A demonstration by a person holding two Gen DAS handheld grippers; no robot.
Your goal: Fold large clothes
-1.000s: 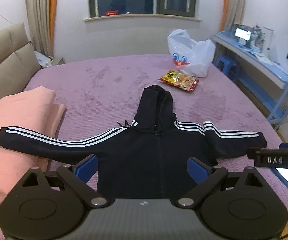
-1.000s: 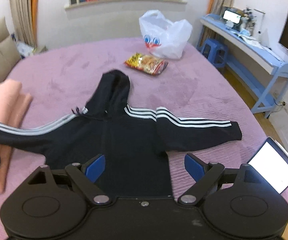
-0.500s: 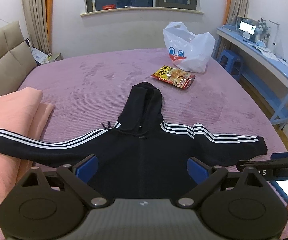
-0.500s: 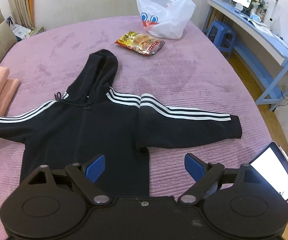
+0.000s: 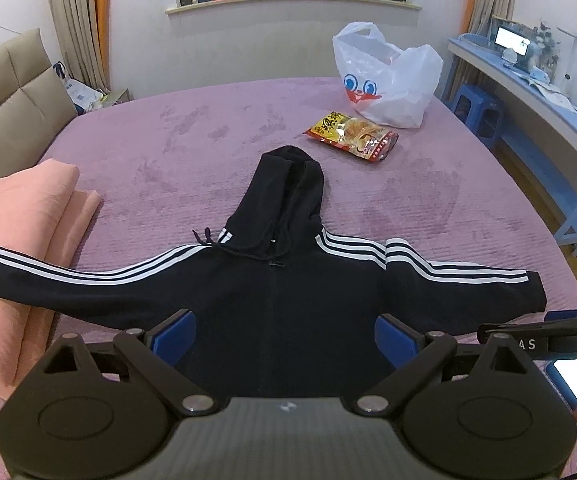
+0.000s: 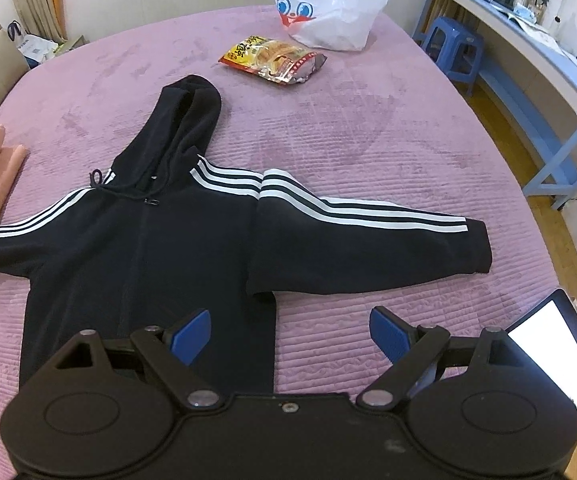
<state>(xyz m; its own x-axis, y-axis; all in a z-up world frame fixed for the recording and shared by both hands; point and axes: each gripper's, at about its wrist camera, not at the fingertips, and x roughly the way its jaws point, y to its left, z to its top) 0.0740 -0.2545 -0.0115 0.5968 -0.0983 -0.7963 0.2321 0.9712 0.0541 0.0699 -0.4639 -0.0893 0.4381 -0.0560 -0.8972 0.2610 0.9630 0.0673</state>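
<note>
My left tongs (image 5: 286, 338) hang spread wide and empty over the hoodie (image 5: 280, 304), whose hem they hide. Its left cuff runs out of frame at 9 o'clock over the pink blanket (image 5: 20, 248). My right tongs (image 6: 290, 332) gape too, holding nothing. The hoodie lies flat on the purple bed (image 6: 368, 128), hood toward 12, sleeves along 9–3. The snack bag (image 6: 274, 58) print is unreadable; "AS" shows on the right tongs' side at 3.

Purple bed (image 5: 408, 208), hoodie (image 5: 288, 300), snack packet (image 5: 352, 136), bag (image 5: 388, 80), blanket (image 5: 16, 232)
</note>
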